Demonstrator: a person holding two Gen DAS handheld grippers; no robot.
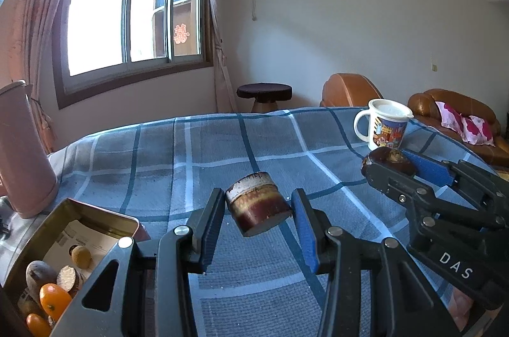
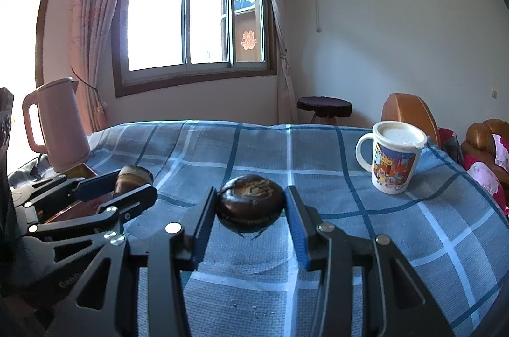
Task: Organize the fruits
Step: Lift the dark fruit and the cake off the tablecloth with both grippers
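Note:
My left gripper (image 1: 258, 197) is shut on a short brown cut cane piece (image 1: 259, 209), held a little above the blue checked cloth (image 1: 191, 152). An open metal tin (image 1: 105, 216) at the lower left holds oranges (image 1: 54, 300) and several other small fruits. My right gripper (image 2: 251, 193) is shut on a dark round chestnut-like fruit (image 2: 251, 203), also off the cloth. In the left wrist view the right gripper (image 1: 390, 162) shows at the right with its fruit (image 1: 386, 156). The right wrist view shows the left gripper (image 2: 133, 182) at the left with the cane piece (image 2: 133, 173).
A pink kettle (image 2: 60, 127) stands at the table's far left, beside the tin (image 2: 81, 170). A lidded cartoon mug (image 2: 394, 158) stands at the far right of the cloth. Beyond the table are a dark stool (image 2: 324, 108) and a brown sofa (image 1: 458, 111).

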